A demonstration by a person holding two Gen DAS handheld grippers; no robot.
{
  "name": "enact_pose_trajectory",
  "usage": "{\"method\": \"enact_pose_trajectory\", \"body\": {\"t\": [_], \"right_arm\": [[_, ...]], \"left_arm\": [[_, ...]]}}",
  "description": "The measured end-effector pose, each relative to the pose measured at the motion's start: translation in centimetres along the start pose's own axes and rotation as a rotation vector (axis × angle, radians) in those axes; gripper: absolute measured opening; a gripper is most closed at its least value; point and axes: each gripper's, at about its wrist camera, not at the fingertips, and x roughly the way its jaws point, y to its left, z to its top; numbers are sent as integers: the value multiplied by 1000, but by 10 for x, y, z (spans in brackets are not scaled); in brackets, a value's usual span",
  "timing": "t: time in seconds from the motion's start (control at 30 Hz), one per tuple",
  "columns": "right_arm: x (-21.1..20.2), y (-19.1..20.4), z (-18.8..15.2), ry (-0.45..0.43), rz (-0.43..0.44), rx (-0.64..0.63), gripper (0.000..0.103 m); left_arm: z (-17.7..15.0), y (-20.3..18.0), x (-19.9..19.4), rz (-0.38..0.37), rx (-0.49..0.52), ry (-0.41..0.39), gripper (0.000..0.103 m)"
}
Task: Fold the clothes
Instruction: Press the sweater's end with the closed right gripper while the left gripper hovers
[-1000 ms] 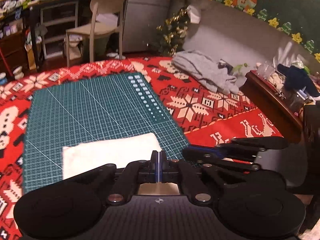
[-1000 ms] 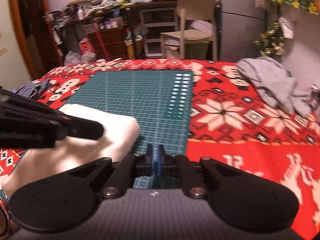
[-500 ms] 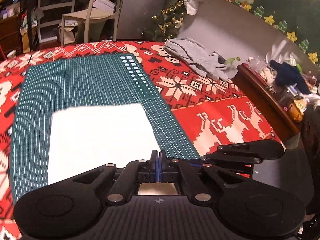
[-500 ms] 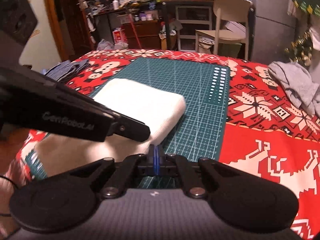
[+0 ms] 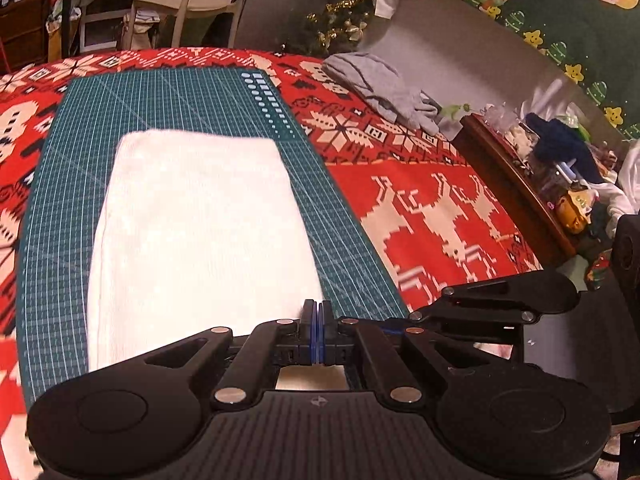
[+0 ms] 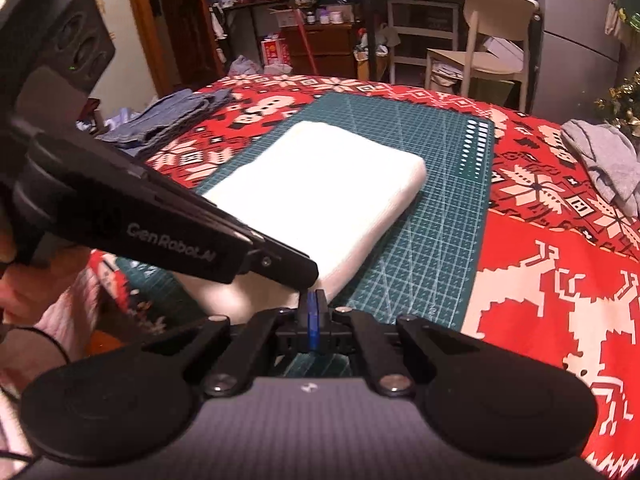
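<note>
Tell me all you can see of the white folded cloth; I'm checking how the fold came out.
The white folded cloth looks soft and thick, like towelling, overexposed so no weave shows. It lies flat as a neat rectangle with rounded edges on the green cutting mat, long side running away from the cameras. Its near edge is hidden behind the left gripper; whether anything grips it cannot be told.

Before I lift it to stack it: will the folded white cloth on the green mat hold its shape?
The white cloth probably sags: it looks soft and thick, with rounded edges. Its layers may slide open. It seems light and unlikely to roll.
</note>
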Motion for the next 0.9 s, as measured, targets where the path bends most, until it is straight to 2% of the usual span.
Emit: {"method": "enact_pose_trajectory", "body": {"t": [0.27,0.37,0.6,0.9], "right_arm": [[21,-26,12,-36,-95,91,3],[27,-23,10,1,-81,64,2],[11,2,-8,61,5,-7,1],[0,30,-13,116,90,-101,1]], "left_arm": [[2,3,-2,28,-17,-20,1],[1,3,-2,28,-16,-18,1],[-2,8,-1,8,-56,-17,1],[-13,12,-11,-10,-81,0,1]]}}
